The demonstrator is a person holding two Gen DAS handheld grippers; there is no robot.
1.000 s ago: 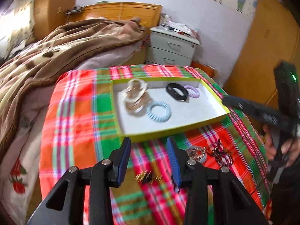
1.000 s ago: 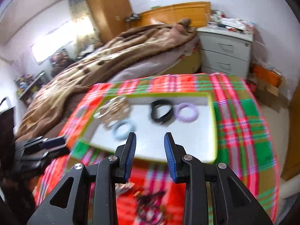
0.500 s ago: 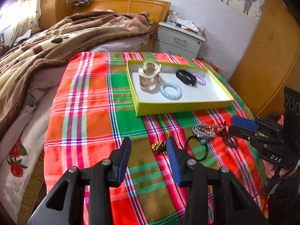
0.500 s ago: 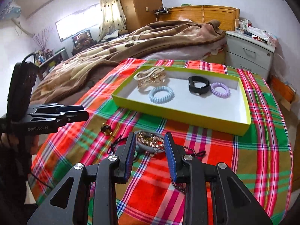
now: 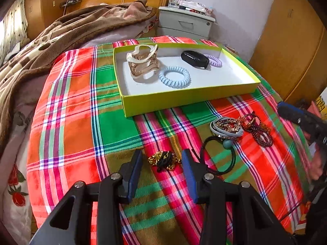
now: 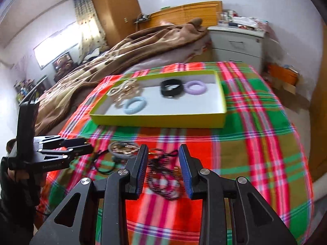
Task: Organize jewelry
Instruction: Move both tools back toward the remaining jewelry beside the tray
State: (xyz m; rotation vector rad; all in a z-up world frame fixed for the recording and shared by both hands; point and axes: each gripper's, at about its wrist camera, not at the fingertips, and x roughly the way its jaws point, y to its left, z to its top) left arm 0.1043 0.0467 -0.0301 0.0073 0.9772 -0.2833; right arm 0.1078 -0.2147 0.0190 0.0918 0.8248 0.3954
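We hold the left hand-held gripper (image 5: pixel 161 163) wide, astride the gold-and-black chain (image 5: pixel 164 160), ready to lift it into the yellow tray (image 5: pixel 184 100); the right hand-held gripper (image 6: pixel 163 165) gapes empty above the dark beads (image 6: pixel 161 177).

We found bare plaid cloth (image 5: pixel 67 122) left of the yellow tray (image 5: pixel 184 100); loose bracelets (image 5: pixel 241 128) crowded the right, near the right hand-held gripper (image 5: pixel 286 110).

Bright, even daylight from the window (image 6: pixel 55 49), fisheye bending at the edges, motion blur in the right view
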